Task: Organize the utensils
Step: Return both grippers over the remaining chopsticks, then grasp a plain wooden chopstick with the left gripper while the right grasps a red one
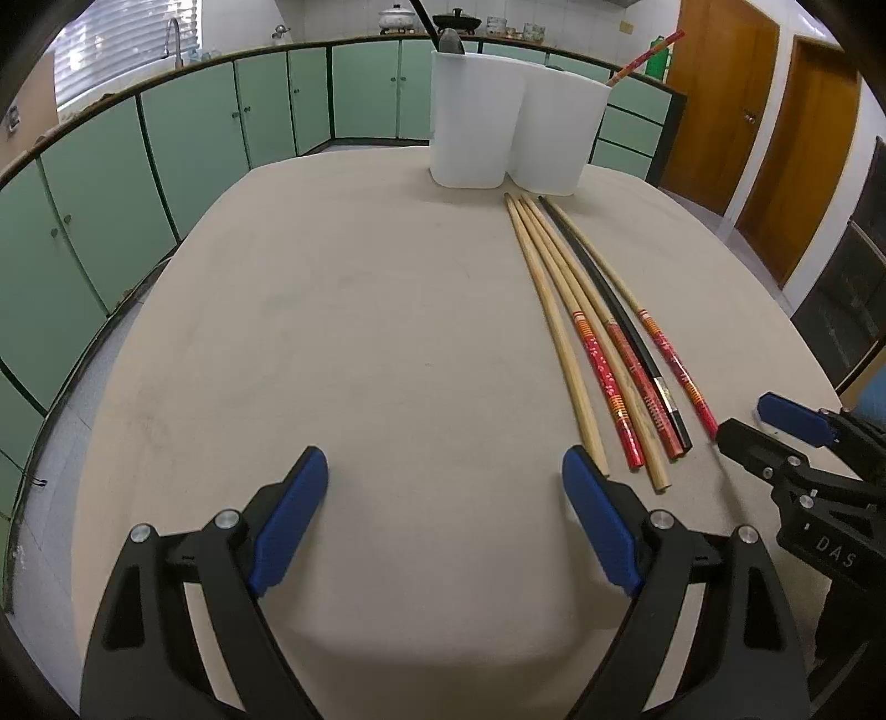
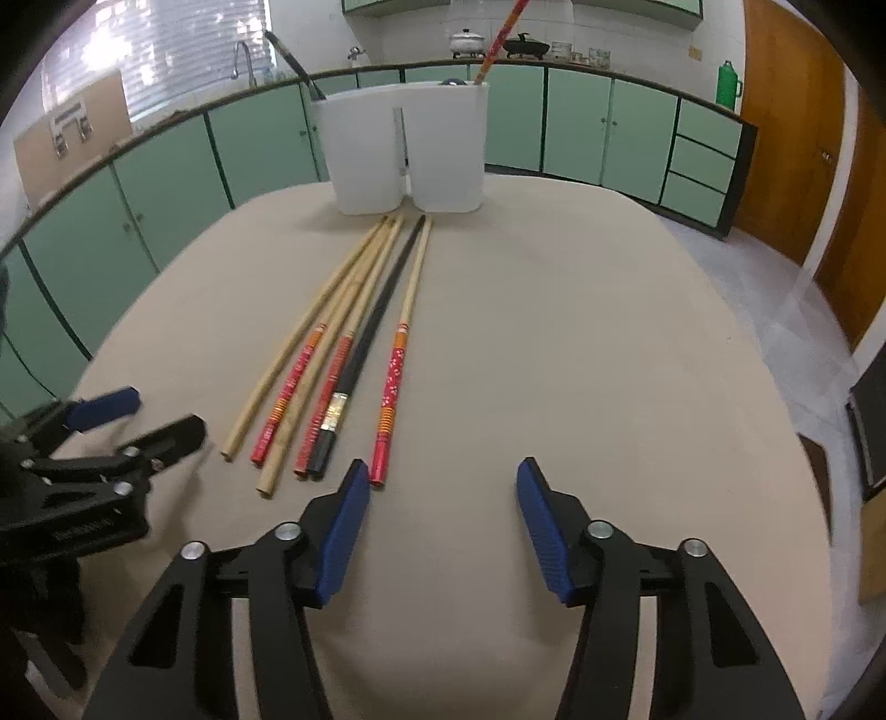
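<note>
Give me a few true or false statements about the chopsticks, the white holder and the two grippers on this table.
1. Six chopsticks lie on the table. True.
2. The white holder is empty. False: a red-patterned chopstick and a dark utensil stand in it.
3. The right gripper holds a chopstick. False: nothing is between its fingers.
4. One black chopstick lies among the others. True.
5. The left gripper is shut. False: it is open and empty.
</note>
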The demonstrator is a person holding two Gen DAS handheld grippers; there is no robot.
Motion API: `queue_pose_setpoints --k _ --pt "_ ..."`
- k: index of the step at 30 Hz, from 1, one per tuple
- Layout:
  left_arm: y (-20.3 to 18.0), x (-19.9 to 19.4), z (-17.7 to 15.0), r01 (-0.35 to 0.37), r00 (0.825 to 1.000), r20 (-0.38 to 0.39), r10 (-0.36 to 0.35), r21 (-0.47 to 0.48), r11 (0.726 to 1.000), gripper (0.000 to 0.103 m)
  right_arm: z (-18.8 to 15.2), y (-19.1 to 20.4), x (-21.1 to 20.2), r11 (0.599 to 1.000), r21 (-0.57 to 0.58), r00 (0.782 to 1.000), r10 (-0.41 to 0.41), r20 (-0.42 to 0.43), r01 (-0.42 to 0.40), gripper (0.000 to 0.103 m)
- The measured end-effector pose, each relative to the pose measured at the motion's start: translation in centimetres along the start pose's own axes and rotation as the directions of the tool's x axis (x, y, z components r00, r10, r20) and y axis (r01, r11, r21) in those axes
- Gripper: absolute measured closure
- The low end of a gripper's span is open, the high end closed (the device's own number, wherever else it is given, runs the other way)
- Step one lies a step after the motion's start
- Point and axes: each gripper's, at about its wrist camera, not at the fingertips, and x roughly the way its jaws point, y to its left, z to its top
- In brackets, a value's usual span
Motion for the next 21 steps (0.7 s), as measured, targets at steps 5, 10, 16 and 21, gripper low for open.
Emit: queue_pose_setpoints --k 5,10,16,21 --pt "-0.6 -0.2 -0.1 0.017 1.0 0.009 -0.018 0.02 1.0 0.019 0.1 0.9 0.6 0.999 -0.024 1.0 0.024 0.002 -0.024 0.076" --pt "-1.3 -0.2 -0.1 0.038 0.999 0.011 -0.038 0.03 0.999 0.019 0.2 1.0 0.7 0.999 -0.02 0.999 0.049 0.0 -0.049 0.097" --pt "-2.3 0.4 0.2 0.034 0.999 0.0 -0.034 0.058 0.998 0.019 0.1 0.2 0.5 1.0 -0.007 1.0 0.024 0.007 -0.024 0.097" --pt "-2.7 1.0 0.2 0.014 1.0 -0.014 -0.013 0.069 0.998 0.024 0.1 -0.3 0.6 1.0 -0.005 1.0 0.023 0.006 -0.023 0.097"
